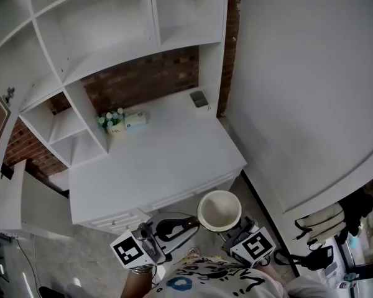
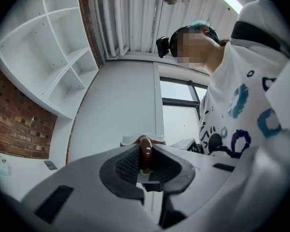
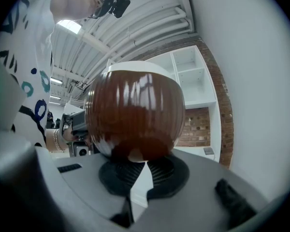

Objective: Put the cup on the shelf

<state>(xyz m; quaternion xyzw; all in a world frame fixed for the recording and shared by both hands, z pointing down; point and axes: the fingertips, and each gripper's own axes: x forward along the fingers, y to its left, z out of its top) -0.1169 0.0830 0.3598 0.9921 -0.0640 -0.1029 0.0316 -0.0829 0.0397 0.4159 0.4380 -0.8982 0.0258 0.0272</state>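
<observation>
The cup, brown outside and cream inside, hangs mouth-up just off the front edge of the white desk. My left gripper comes in from the left and is shut on the cup's brown handle, which stands upright between the ribbed pads. My right gripper is under the cup's right side. In the right gripper view the round brown cup fills the middle, its base resting on the tips of my right gripper, whose jaws stand nearly together. The white shelf unit rises behind the desk.
On the desk stand a small potted plant and a dark flat object, against a brick back wall. A large white panel fills the right. A bag lies on the floor at lower right.
</observation>
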